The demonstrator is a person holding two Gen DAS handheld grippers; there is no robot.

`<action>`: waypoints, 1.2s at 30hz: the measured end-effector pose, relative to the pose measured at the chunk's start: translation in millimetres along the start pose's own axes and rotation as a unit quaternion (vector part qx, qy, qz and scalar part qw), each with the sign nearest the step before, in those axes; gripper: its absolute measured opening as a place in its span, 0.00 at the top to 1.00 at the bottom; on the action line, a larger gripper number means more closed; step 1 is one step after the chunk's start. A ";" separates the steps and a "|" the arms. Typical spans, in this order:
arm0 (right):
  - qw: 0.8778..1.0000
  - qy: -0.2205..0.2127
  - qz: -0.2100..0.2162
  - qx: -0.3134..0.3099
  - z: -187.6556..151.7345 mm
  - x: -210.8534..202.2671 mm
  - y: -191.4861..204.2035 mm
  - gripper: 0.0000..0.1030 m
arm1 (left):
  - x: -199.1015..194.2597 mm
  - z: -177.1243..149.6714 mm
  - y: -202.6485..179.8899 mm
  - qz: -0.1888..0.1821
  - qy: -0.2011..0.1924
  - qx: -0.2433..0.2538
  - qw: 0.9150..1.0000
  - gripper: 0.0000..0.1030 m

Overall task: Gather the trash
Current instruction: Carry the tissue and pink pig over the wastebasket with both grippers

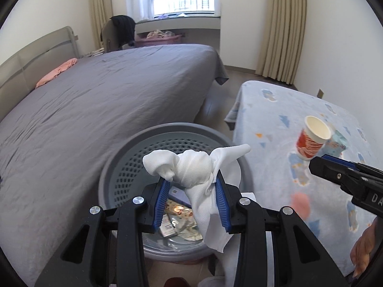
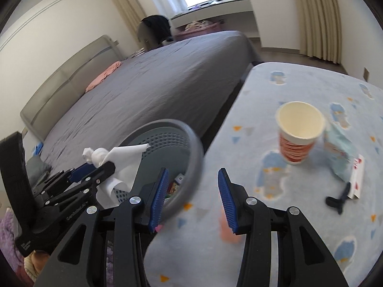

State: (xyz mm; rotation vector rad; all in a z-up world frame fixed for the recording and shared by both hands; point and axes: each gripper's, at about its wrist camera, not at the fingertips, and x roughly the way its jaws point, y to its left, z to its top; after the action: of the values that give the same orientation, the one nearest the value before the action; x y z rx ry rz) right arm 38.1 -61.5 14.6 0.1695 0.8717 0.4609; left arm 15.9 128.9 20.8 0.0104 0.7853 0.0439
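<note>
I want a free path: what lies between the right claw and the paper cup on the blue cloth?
Only bare patterned cloth lies between the open, empty right claw and the paper cup, as the right wrist view shows. The wrappers sit beyond the cup.

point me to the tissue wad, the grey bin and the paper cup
tissue wad point(image 1: 194, 167), left wrist view, its bunched middle.
grey bin point(image 1: 143, 135), left wrist view, far rim.
paper cup point(image 2: 298, 143), right wrist view, red-printed side wall.

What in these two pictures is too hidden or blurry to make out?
- Bin contents: left view, mostly covered by the tissue in the left tool.
- Pink blob on the blanket: both views, motion-blurred.
- Packet print behind the cup: right view, blurred.
</note>
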 end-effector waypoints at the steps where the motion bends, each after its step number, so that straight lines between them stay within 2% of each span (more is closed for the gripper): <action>1: 1.000 0.004 0.001 -0.008 1.6 5.5 6.2 0.59 | 2.6 -0.3 6.6 0.006 0.003 -0.004 1.000 0.65; 6: 1.000 0.014 0.006 -0.027 13.1 24.7 24.2 0.60 | 17.4 -5.0 31.7 0.024 0.016 -0.026 0.999 0.65; 9: 0.999 0.004 -0.011 -0.033 13.2 19.0 24.9 0.60 | 25.6 -9.3 39.0 0.028 0.025 -0.034 0.999 0.65; 17: 0.994 0.005 -0.101 0.027 -40.9 -12.1 -31.5 0.60 | 32.2 -14.9 50.5 0.014 0.031 -0.053 0.998 0.64; 21: 0.990 0.006 -0.131 0.050 -65.9 -17.9 -46.8 0.55 | 31.8 -16.0 49.3 0.011 0.027 -0.052 0.998 0.64; 27: 0.988 0.021 -0.140 0.056 -86.5 4.6 -45.4 0.53 | 27.9 -17.0 49.9 0.013 0.020 -0.051 0.998 0.64; 32: 0.984 0.028 -0.169 0.043 -87.3 25.0 -44.3 0.53 | 26.1 -19.3 50.2 0.022 0.017 -0.049 0.998 0.64; 36: 0.984 0.027 -0.171 0.051 -85.6 32.4 -48.5 0.58 | 28.6 -19.8 52.9 0.024 0.023 -0.052 0.998 0.64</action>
State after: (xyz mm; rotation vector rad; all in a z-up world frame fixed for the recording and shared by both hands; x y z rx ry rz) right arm 5.7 -93.4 -78.4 0.0975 0.9571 0.1007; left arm 20.2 182.9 -12.1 -0.0707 0.8271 0.1316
